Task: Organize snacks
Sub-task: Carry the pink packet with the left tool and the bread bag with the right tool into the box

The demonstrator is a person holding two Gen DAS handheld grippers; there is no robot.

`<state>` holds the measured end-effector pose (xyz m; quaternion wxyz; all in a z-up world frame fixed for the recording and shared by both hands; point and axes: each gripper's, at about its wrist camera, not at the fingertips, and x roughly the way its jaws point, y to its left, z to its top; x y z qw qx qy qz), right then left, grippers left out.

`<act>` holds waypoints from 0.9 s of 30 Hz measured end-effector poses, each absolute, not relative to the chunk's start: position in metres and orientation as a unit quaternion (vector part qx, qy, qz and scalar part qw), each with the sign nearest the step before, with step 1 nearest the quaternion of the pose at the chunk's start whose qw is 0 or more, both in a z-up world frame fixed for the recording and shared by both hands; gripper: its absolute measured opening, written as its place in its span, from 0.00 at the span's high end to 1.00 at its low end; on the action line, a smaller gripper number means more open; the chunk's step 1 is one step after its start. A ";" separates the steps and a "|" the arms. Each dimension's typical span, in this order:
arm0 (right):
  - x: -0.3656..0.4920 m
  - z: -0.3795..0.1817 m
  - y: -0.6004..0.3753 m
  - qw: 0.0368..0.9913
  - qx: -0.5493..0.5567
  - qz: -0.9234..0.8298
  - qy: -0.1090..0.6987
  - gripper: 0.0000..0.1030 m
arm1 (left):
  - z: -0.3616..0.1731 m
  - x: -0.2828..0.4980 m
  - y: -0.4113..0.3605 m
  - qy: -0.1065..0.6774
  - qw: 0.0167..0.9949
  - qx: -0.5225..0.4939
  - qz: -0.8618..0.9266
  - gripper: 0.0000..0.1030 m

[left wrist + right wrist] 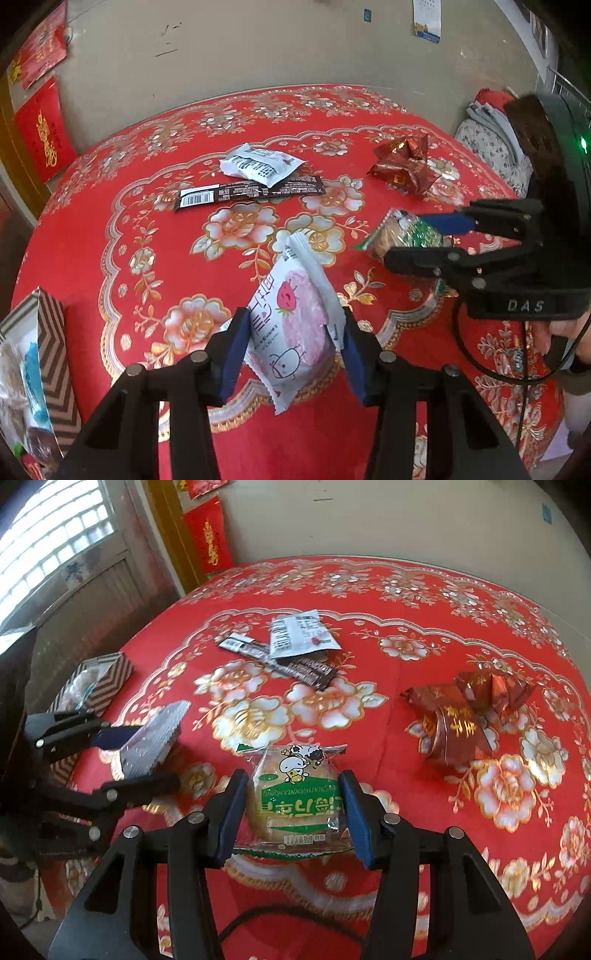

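Note:
My left gripper [293,350] is shut on a white and pink strawberry snack packet [291,328] and holds it above the red floral tablecloth [110,229]. The same gripper [147,753] and its packet [155,738] show at the left of the right wrist view. My right gripper [291,812] is shut on a green and clear cake packet with a cow picture [295,797]. That gripper [417,240] and cake packet [402,232] show at the right of the left wrist view.
A white packet [258,166] lies on a long dark bar [251,192] at the table's back. Red foil candy packets [406,162] lie at the back right. A chevron-patterned box [40,369] holding snacks stands at the left edge, also in the right wrist view [96,686].

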<state>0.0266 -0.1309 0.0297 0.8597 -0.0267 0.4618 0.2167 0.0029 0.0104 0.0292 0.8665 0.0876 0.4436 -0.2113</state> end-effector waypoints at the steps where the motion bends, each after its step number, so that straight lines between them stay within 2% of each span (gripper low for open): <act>1: 0.024 0.030 -0.132 0.859 -0.025 0.218 0.462 0.51 | 0.030 0.001 0.012 0.442 0.868 0.084 -0.211 0.52; 27: -0.011 0.050 -0.093 0.859 -0.018 0.263 0.439 0.51 | 0.054 -0.047 0.054 0.404 0.900 0.061 -0.154 0.52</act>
